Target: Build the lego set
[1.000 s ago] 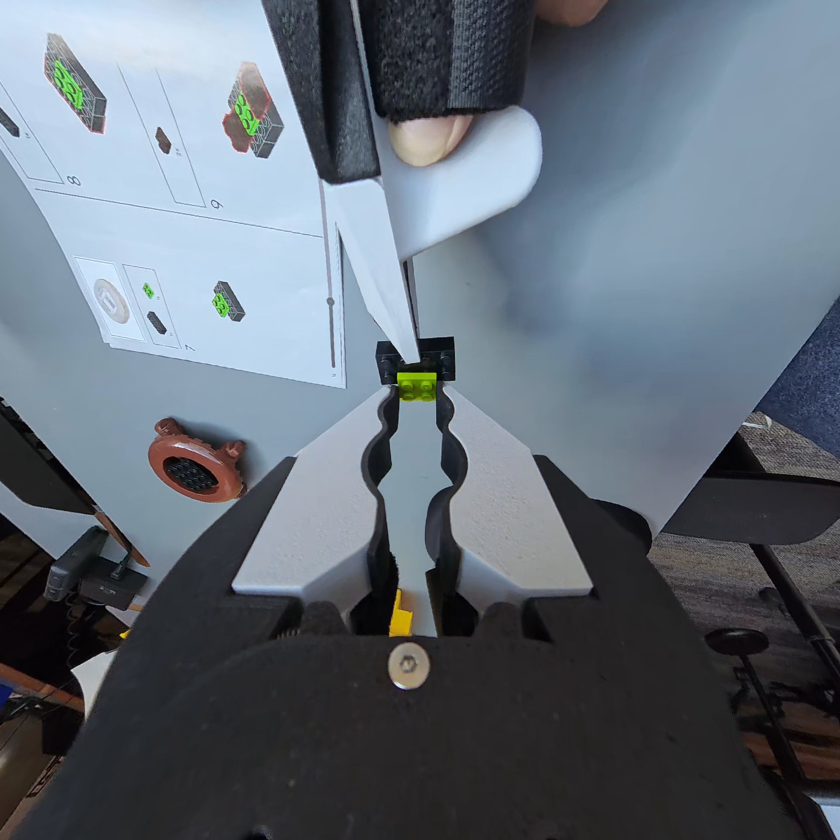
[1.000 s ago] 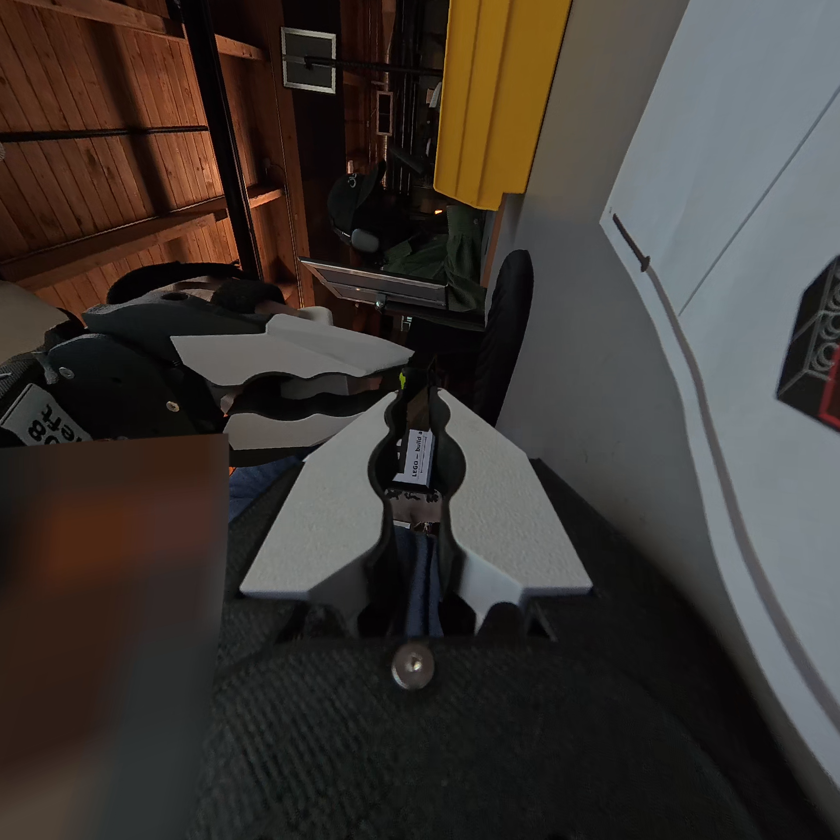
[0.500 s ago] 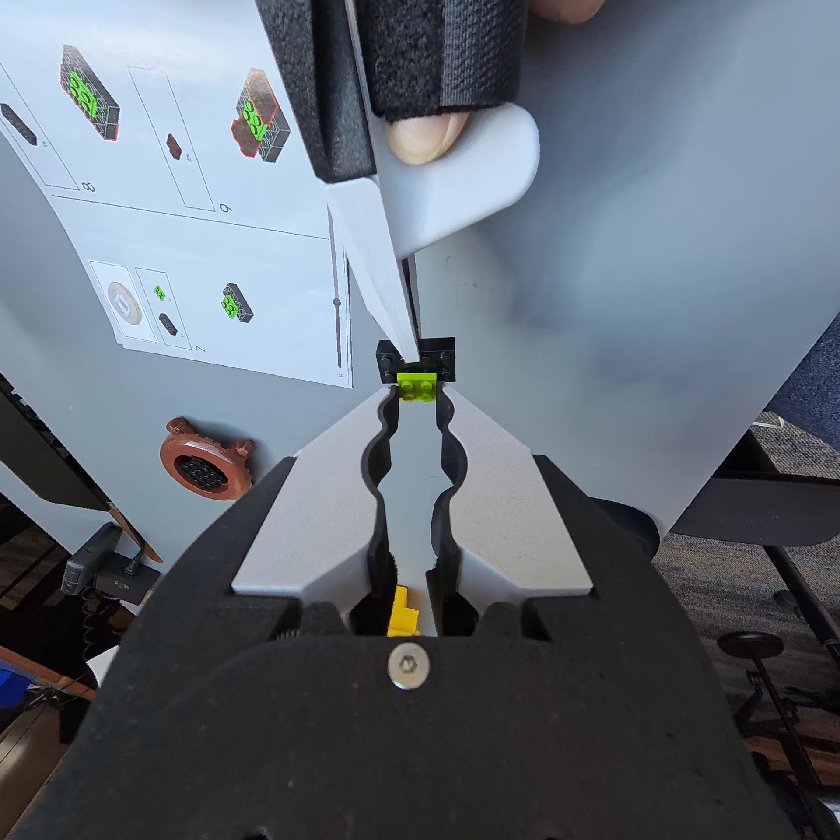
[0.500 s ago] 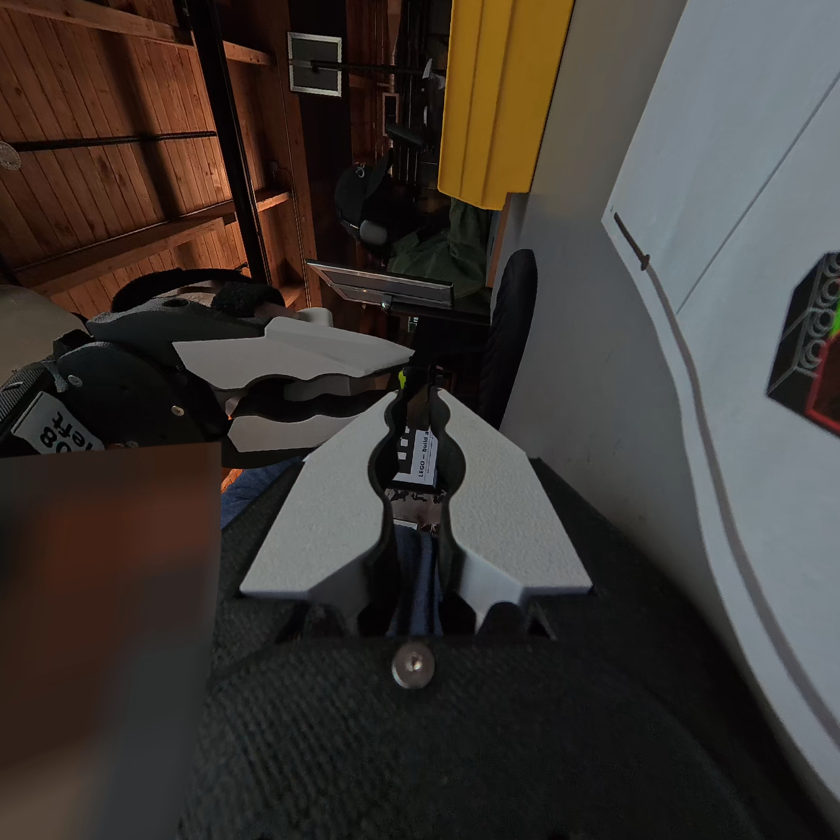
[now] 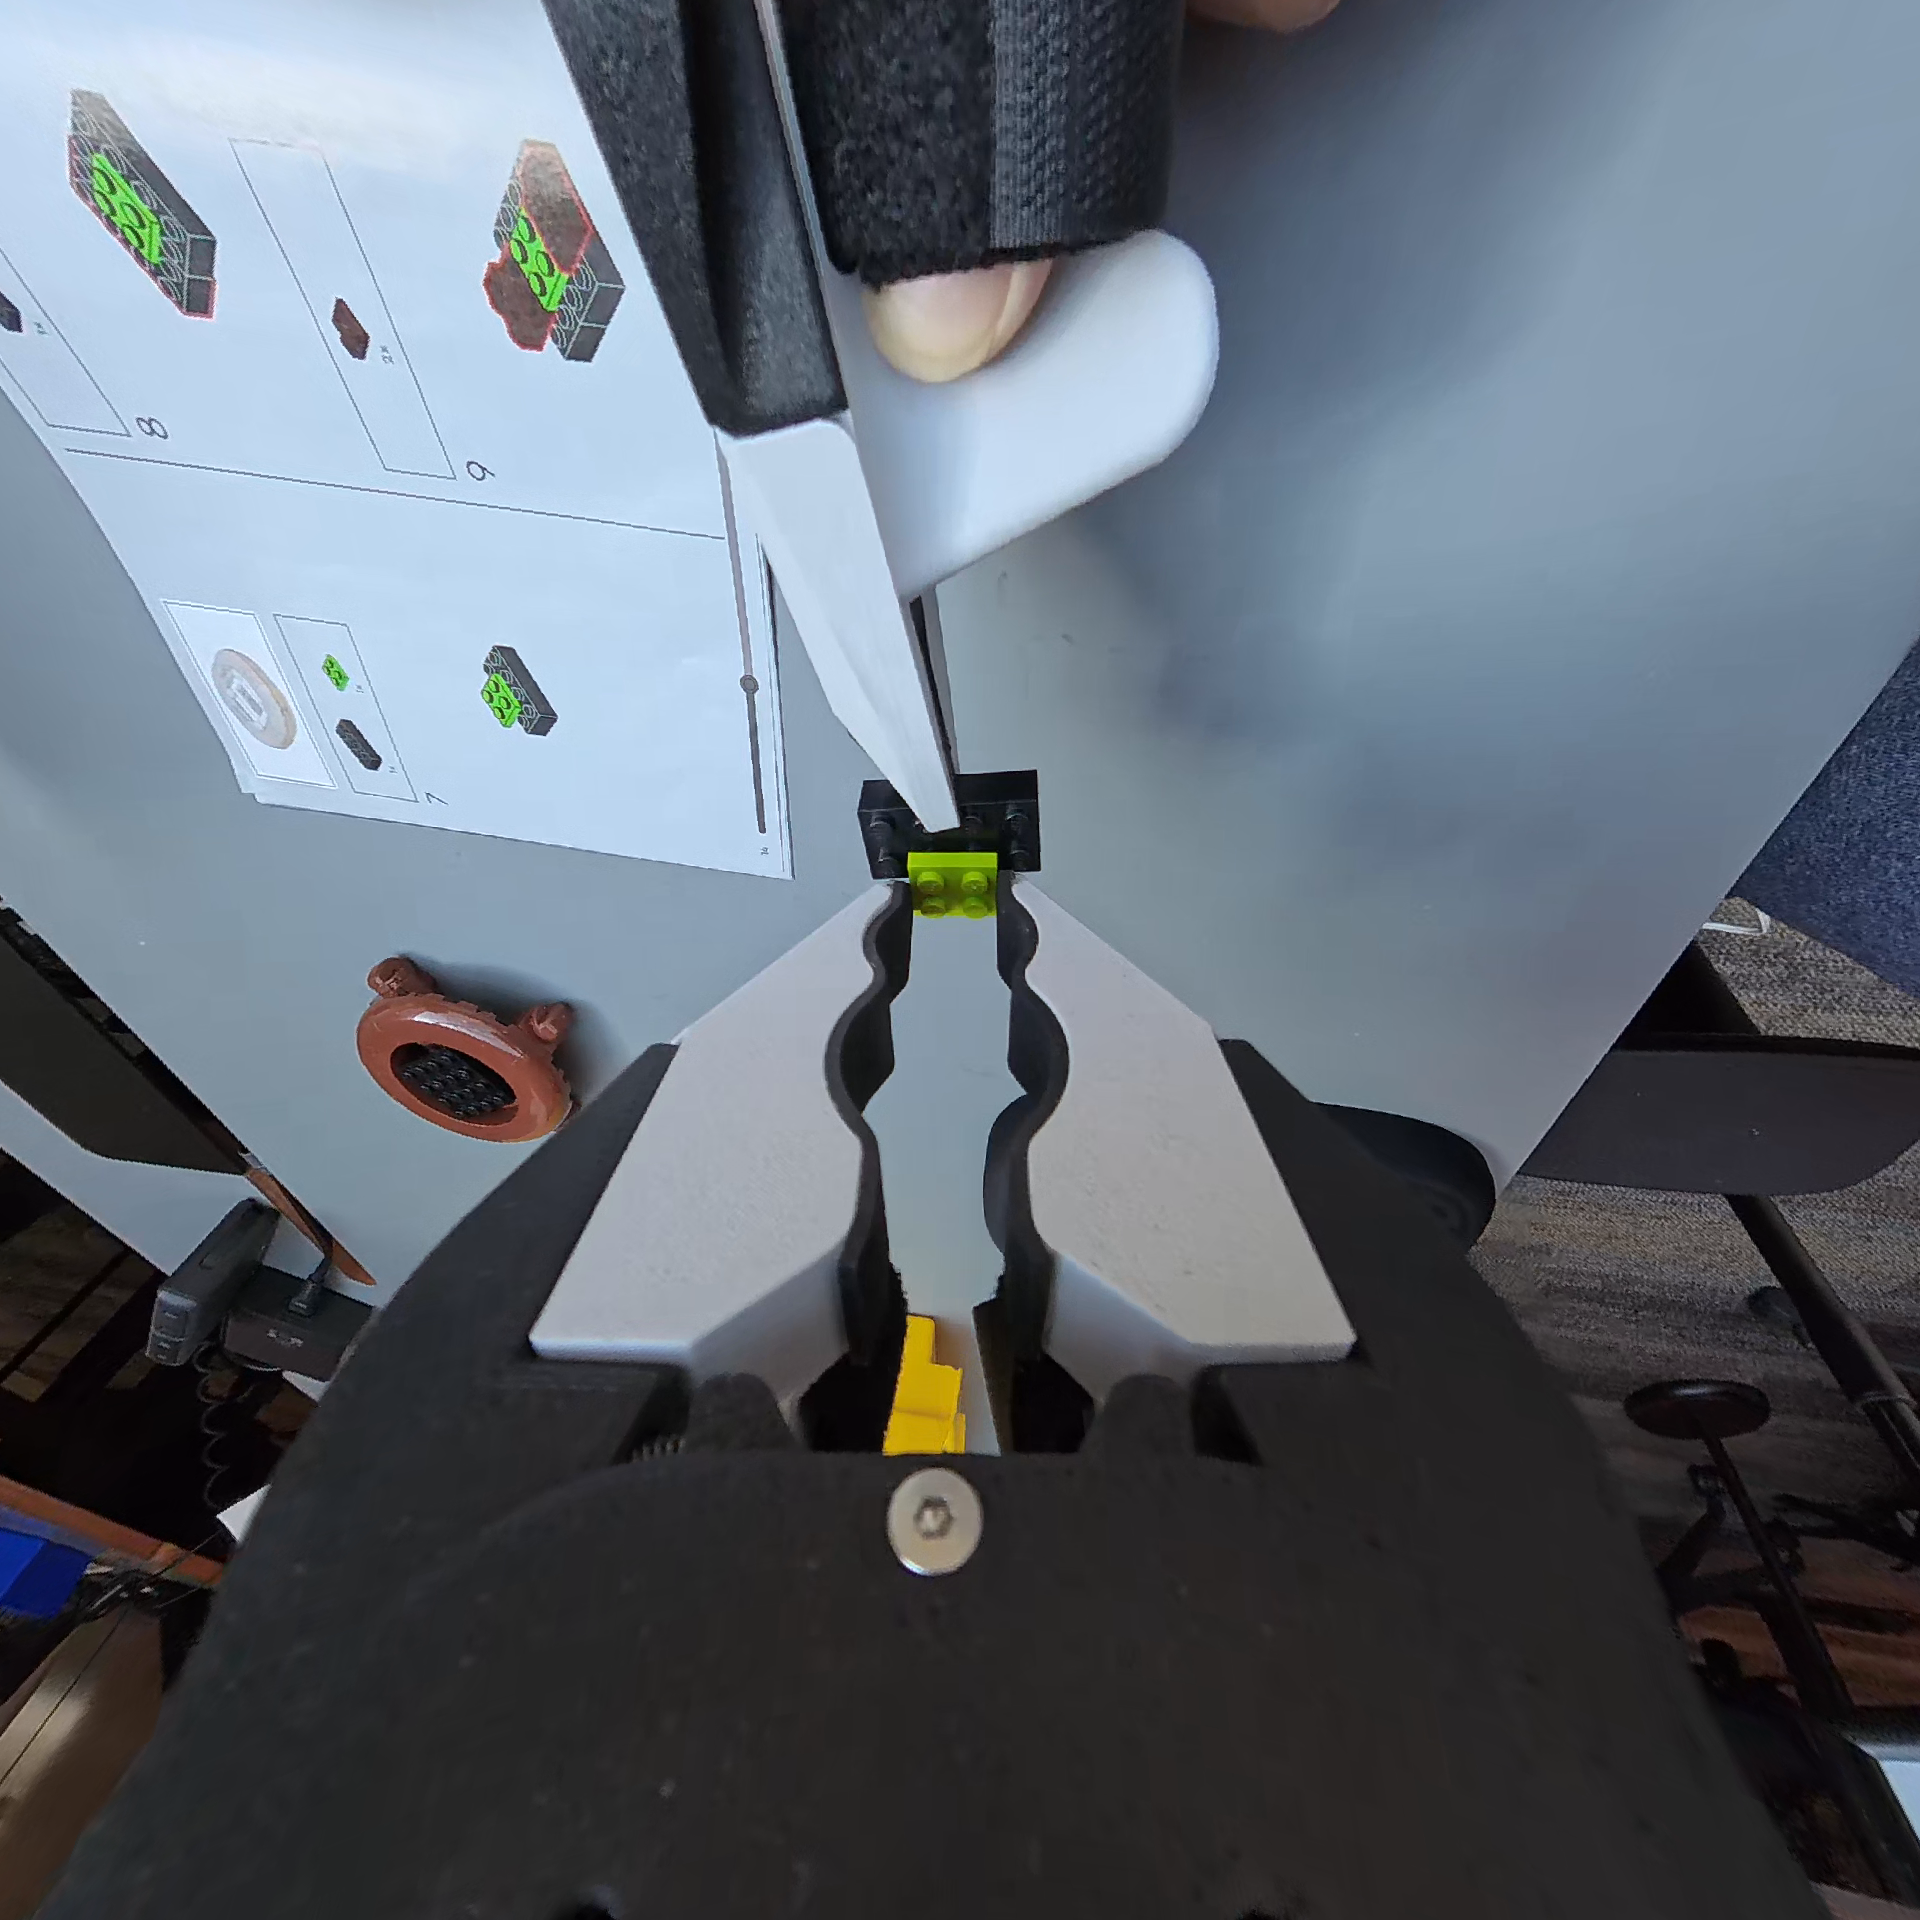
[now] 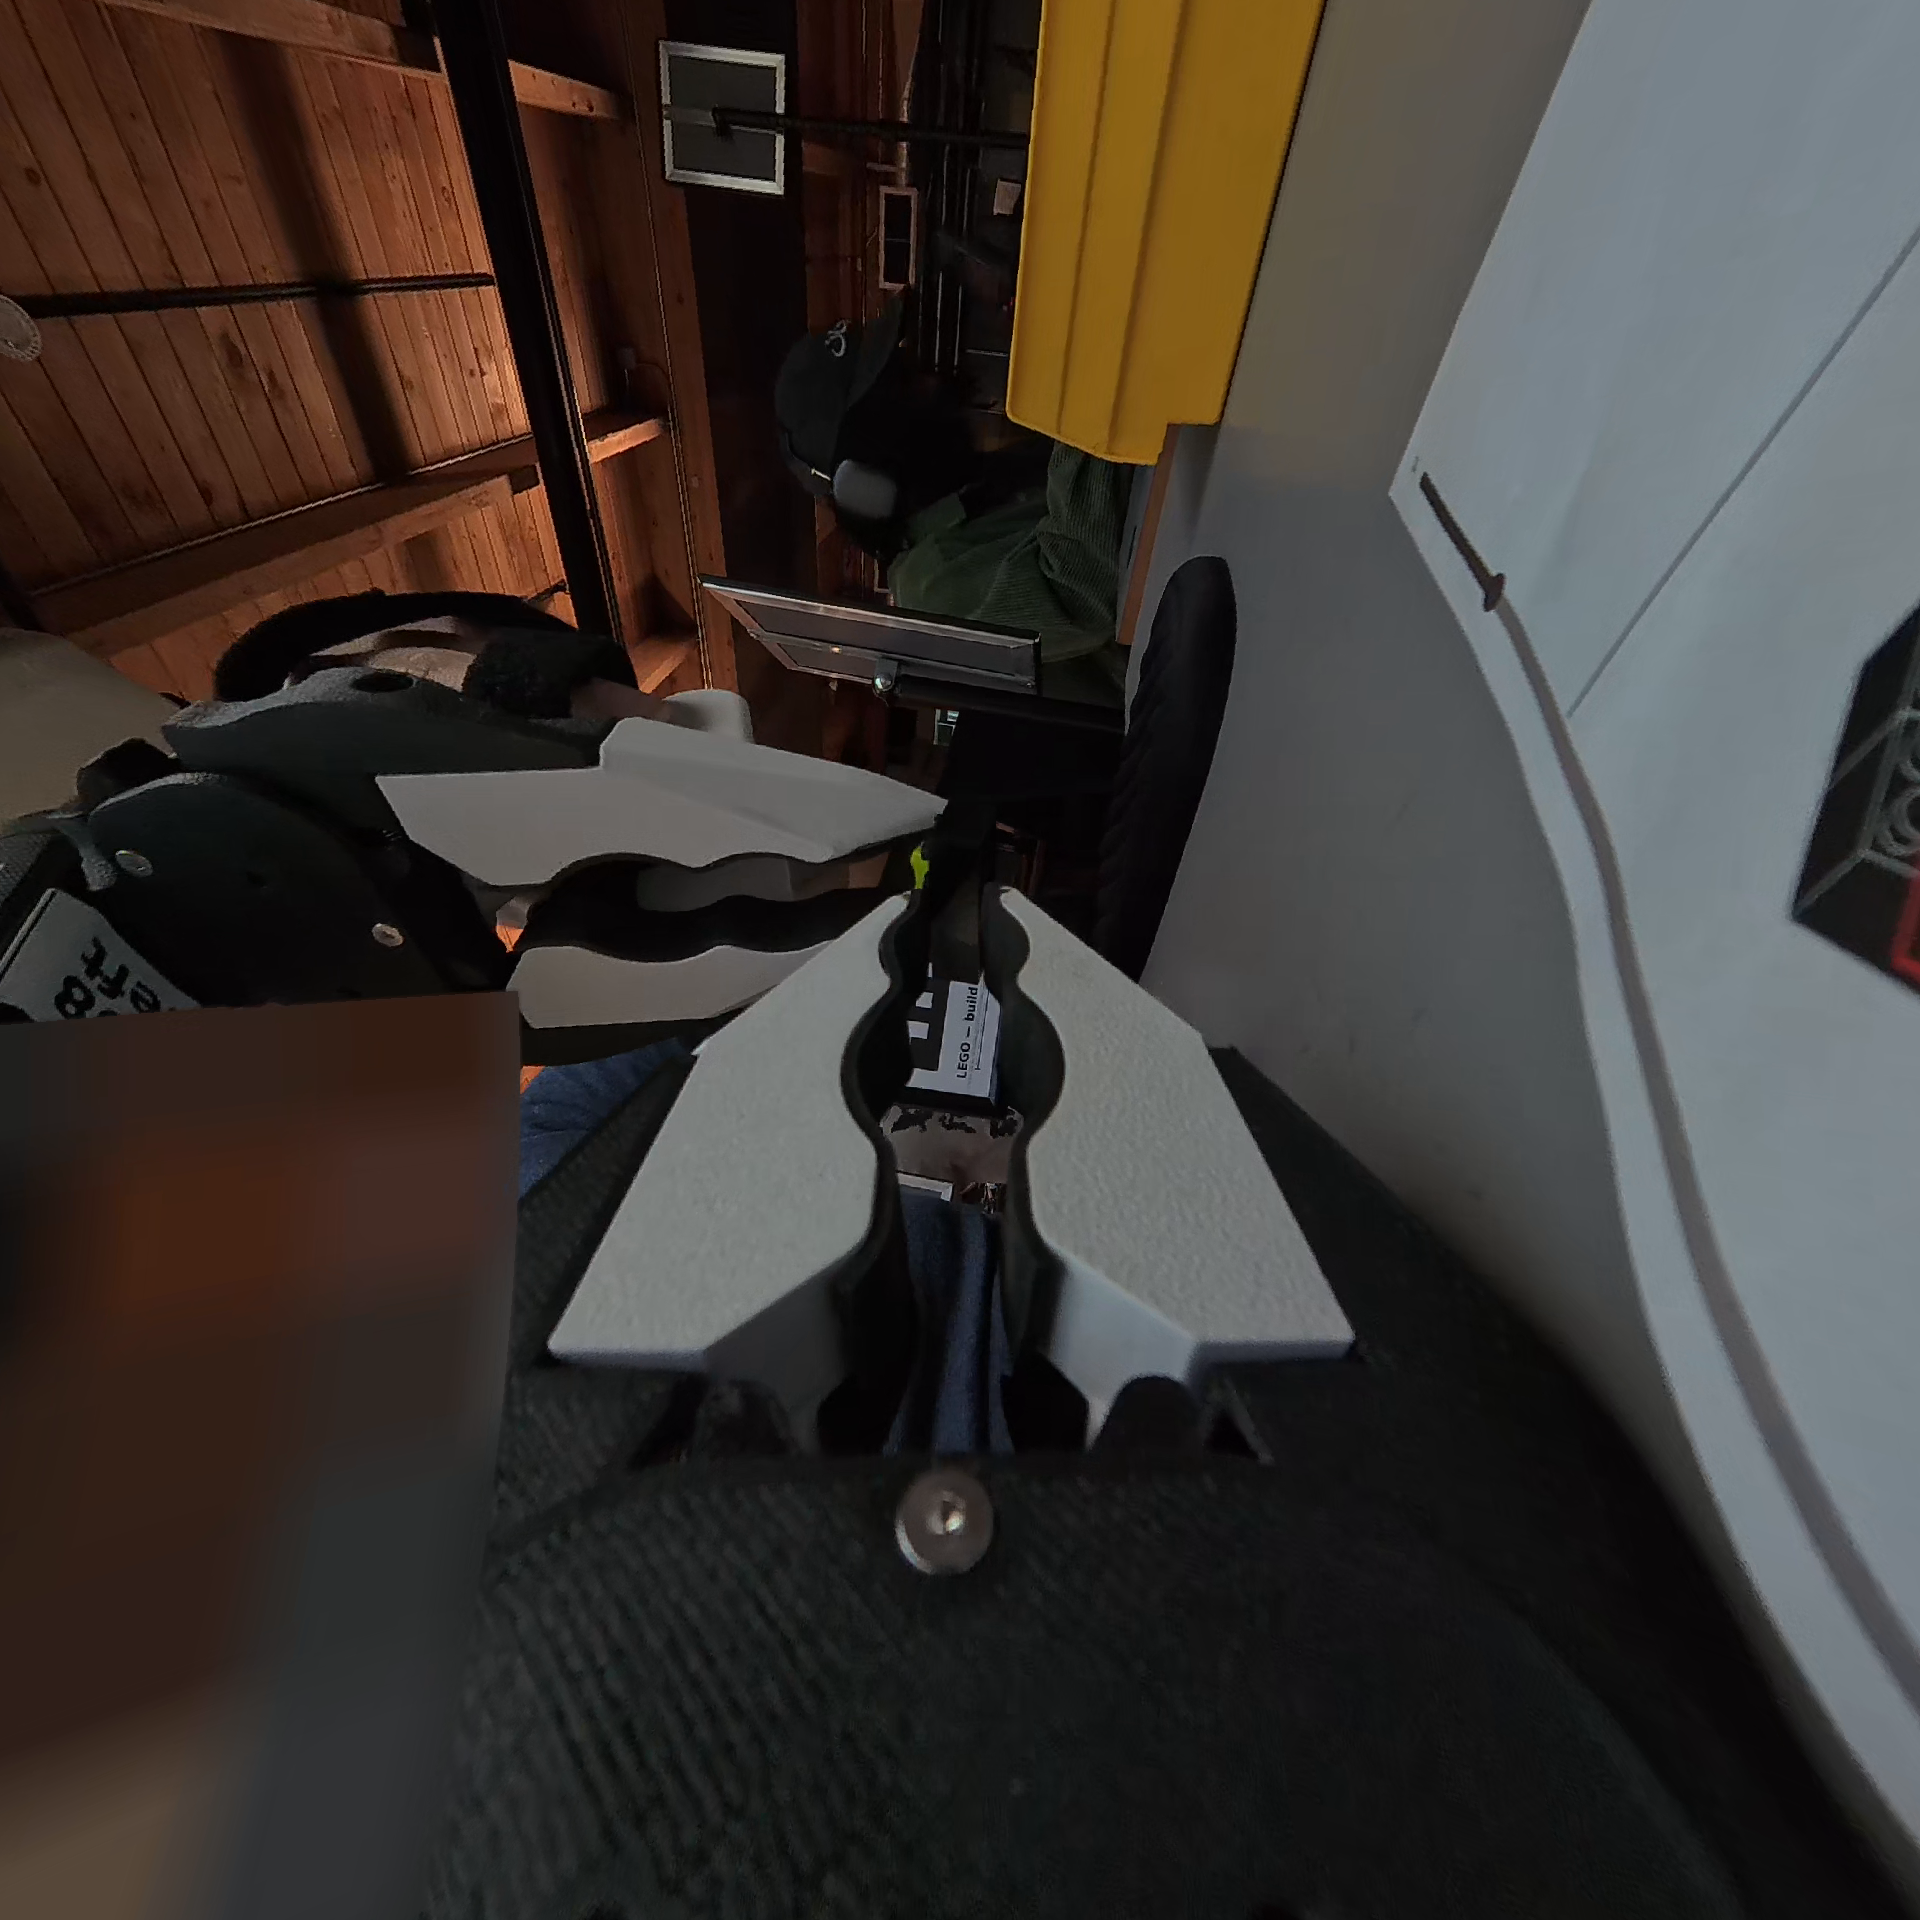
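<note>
In the left wrist view my left gripper [image 5: 951, 899] is shut on a small lime-green plate [image 5: 951, 883] at its fingertips. The plate sits against the studded face of a black brick [image 5: 1013, 816] just beyond it. My right gripper reaches in from the top; one white finger [image 5: 873, 623] lies across the brick. In the right wrist view my right gripper [image 6: 951, 920] is shut on the black brick [image 6: 961, 883], seen edge-on. The left gripper [image 6: 665, 831] meets it from the left, with a lime sliver [image 6: 917, 862] between them. Both are held above the grey table [image 5: 1455, 623].
An open instruction sheet [image 5: 416, 468] lies on the table at the left. A brown round piece with black studs [image 5: 462, 1075] lies below it. A yellow piece [image 5: 925, 1392] shows under my left gripper. A yellow bin [image 6: 1132, 208] and an office chair [image 6: 1174, 748] stand beyond. My two grippers' fingertips are within a few centimetres of each other.
The sheet and brown piece have slid slightly right in the left wrist view, so both grippers drifted a little together. The bricks stay pressed together and both grips hold.
</note>
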Demonstrator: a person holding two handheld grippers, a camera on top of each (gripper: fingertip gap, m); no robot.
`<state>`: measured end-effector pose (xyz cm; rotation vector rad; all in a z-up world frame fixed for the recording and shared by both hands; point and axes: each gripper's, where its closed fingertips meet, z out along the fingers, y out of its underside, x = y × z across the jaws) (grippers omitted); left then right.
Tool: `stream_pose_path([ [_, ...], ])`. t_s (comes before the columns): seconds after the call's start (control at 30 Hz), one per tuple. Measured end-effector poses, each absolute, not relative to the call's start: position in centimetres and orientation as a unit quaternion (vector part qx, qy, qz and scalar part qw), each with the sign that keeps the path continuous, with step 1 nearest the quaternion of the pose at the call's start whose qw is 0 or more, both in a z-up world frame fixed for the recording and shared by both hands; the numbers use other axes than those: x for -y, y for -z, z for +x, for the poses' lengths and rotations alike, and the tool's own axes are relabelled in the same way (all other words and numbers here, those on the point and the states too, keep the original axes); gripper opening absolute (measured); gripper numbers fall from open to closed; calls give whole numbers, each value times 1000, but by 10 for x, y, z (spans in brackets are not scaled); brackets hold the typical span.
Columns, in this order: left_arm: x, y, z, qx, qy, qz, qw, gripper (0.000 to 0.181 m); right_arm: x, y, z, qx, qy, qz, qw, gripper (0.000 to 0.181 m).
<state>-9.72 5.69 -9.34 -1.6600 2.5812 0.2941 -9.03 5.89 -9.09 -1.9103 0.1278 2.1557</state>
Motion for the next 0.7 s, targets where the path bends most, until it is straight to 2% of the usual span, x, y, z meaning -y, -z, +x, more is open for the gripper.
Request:
stream_pose_path([
  [0.7,-57,85,-92,-844,-106,-526,14,17,-59,85,-88,-49,-760,-636,123,8],
])
